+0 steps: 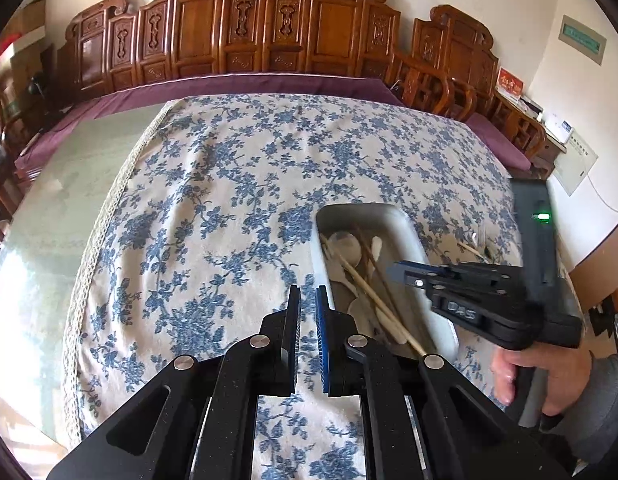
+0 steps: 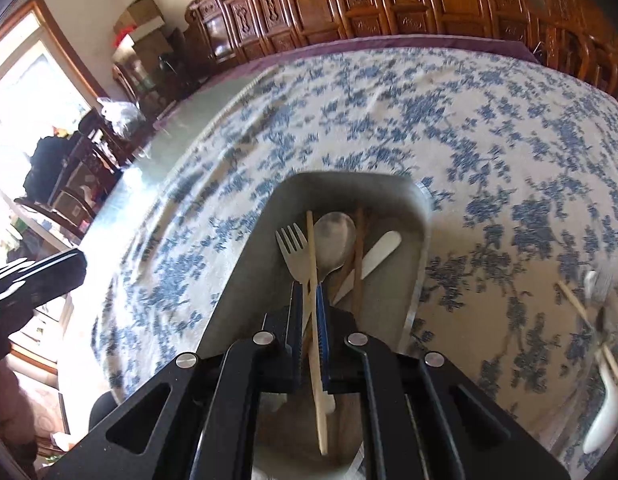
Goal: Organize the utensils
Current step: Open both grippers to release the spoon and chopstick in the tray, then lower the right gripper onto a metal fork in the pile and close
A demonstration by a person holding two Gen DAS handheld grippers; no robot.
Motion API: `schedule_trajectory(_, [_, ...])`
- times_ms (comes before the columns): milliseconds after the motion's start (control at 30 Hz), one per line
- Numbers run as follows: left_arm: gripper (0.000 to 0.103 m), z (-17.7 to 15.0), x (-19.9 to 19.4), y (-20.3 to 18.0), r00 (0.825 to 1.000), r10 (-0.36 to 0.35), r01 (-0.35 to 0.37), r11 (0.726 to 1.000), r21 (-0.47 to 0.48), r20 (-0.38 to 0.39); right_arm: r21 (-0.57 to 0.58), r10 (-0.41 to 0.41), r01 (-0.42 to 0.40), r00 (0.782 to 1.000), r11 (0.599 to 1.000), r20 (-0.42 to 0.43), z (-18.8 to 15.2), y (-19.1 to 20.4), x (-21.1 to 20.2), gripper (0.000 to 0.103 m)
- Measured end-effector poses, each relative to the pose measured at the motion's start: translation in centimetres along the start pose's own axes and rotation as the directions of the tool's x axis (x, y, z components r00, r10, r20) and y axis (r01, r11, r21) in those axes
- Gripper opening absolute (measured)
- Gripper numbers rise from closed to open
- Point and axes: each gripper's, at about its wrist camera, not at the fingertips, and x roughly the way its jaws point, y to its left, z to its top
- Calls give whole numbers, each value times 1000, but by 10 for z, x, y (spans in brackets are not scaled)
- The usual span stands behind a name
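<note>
- Two claws in play: the left claw (image 1: 307,292) is closed on nothing, over the flowered cloth of the counter (image 1: 213,184) just beside the tray (image 1: 323,216)
- The right claw (image 2: 309,288) hangs over the tray with its jaws nearly together and a pale chopstick (image 2: 315,320) between them; I cannot tell whether both pads press it
- The chopstick's long axis runs along the claw's fingers, far tip out over the fork (image 2: 291,244) and spoon (image 2: 333,236), near end back under the claw
- Risk: with so loose a hold it may tip as it drops and end up crosswise on the pile
- Risk: the jaws sit close above the fork's handle, so lifting out carelessly could drag it
- More utensils (image 2: 605,320) lie on the cloth, well apart
</note>
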Motion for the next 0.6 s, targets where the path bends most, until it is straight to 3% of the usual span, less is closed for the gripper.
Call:
schedule_trajectory(67, [10,0,0,-8,1000,-7,7,1000,8,2,-17,-8,8,1000,1000,26,-4,-5,-22,10])
schedule_trajectory(167, [26,1,2,-22,1000,-19,19,999,27,4,-35,-36,38,998,999,58,-10,-17,-49,10])
schedule_trajectory(300, [28,0,8,-43,999,-33,33,998,46,-7,-38,-97,101,991,994,91,-25,-47,-84,10])
schedule_trajectory(400, [42,0,11,-60,999,-43,43,997,62,-3,-22,-156,158,983,987,93,-40,-76,-99,10])
schedule_trajectory(500, [45,0,15,-75,998,-55,55,996,72,-3,13,-200,200,977,980,75,-53,-103,-103,10])
schedule_trajectory(567, [68,0,19,-86,998,-63,63,995,77,-2,33,-221,219,974,975,59,-61,-119,-103,10])
schedule_trajectory(600, [71,-1,19,-90,998,-65,64,995,80,3,36,-230,228,972,973,53,-64,-124,-103,15])
